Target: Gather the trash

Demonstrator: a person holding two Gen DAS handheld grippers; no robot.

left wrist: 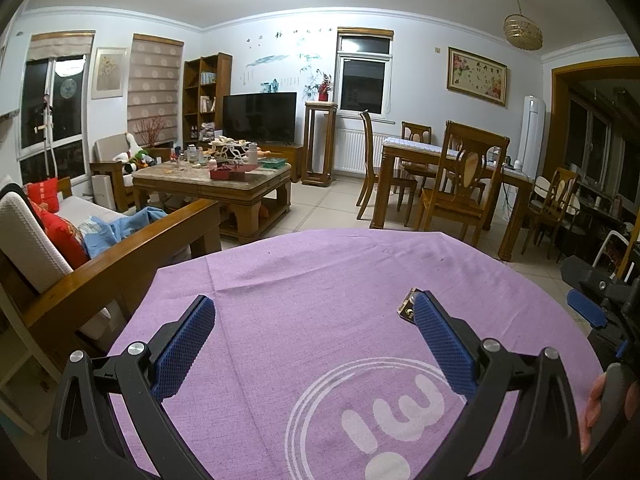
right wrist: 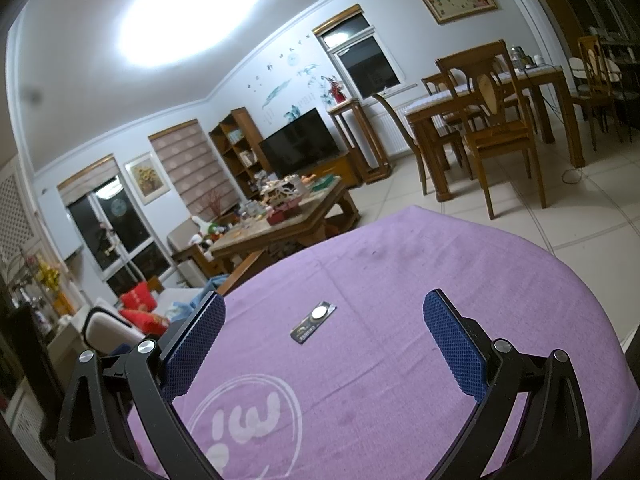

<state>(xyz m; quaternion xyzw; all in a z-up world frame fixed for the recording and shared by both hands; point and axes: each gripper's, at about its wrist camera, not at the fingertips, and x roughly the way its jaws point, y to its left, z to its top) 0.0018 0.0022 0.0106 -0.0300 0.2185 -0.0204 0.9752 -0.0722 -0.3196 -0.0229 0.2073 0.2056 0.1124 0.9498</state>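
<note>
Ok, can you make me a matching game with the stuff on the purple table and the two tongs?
Things:
1. battery card
2. tablecloth
3. right tongs
4. white logo

Descriptions:
A. purple, spread over the table
B. open, empty, with blue pads
C. small and dark, lying flat with a round silver cell on it
D. ringed lettering printed on the cloth, near the camera

Pairs: 1-C, 2-A, 3-B, 4-D

In the left view, the left tongs are open too, and the card peeks out behind one pad.
</note>
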